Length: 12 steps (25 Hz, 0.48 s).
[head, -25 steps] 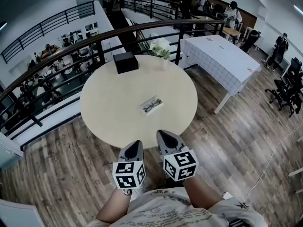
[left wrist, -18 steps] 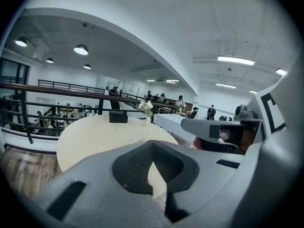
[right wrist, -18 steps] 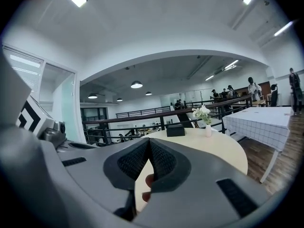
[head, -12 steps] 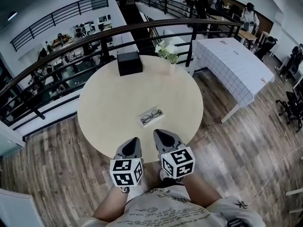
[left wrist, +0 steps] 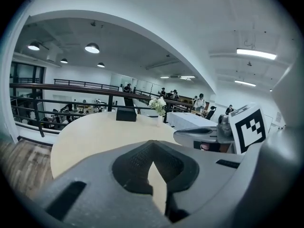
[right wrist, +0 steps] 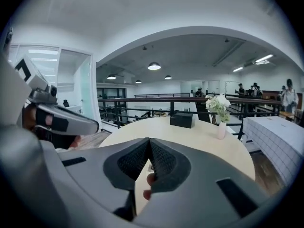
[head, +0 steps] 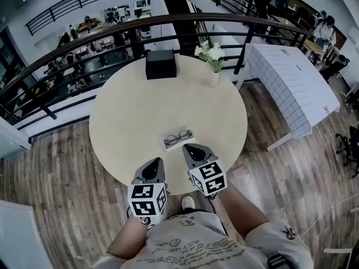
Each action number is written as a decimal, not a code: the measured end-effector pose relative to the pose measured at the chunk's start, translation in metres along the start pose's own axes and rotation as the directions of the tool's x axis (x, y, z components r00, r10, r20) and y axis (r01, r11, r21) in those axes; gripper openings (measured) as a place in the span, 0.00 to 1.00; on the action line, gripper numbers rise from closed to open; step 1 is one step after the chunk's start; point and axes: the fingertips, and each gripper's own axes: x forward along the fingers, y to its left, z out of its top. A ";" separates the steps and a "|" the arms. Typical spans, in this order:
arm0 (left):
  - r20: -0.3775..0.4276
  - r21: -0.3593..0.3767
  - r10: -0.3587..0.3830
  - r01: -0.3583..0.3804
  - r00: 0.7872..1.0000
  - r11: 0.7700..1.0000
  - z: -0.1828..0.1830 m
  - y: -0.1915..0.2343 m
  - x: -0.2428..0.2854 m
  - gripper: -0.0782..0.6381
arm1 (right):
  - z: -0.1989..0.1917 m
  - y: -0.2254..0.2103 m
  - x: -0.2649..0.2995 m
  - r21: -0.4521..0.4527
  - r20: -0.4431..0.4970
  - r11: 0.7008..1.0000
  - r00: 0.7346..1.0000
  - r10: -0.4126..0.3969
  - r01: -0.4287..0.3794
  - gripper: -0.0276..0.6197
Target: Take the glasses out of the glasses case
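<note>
In the head view a pale open glasses case (head: 178,139) lies flat on the near half of the round beige table (head: 123,116), with black-framed glasses (head: 179,136) resting in it. My right gripper (head: 188,148) is shut, its tip over the table just right of and below the case. Further back, the left gripper (head: 154,163) is also shut, hanging over the table's near edge below and left of the case. Neither touches the case. In both gripper views the jaws meet at their tips and hide the case.
A black box (head: 160,64) stands at the table's far edge, with a small vase of white flowers (head: 212,55) to its right. A black railing (head: 84,49) curves behind the table. At the right stands a table with a white checked cloth (head: 294,88). The floor is wood.
Both grippers have advanced from the floor side over the table's near edge, closer to the case. The head view has shifted, so the table sits lower and nearer.
</note>
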 end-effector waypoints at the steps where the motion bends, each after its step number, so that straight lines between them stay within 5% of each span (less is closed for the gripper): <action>1: 0.001 -0.006 0.014 -0.014 1.000 1.000 0.000 0.001 0.005 0.12 | -0.004 -0.004 0.008 -0.034 -0.015 0.999 1.000 0.021 -0.022 0.07; 5: -0.004 -0.043 0.067 -0.068 0.998 0.997 -0.003 0.007 0.019 0.12 | -0.029 -0.010 0.041 -0.209 -0.132 0.967 0.984 0.117 -0.143 0.07; 12: -0.011 -0.086 0.161 -0.161 0.987 0.983 -0.003 0.016 0.030 0.12 | -0.072 -0.030 0.095 -0.450 -0.307 0.839 0.935 0.177 -0.307 0.07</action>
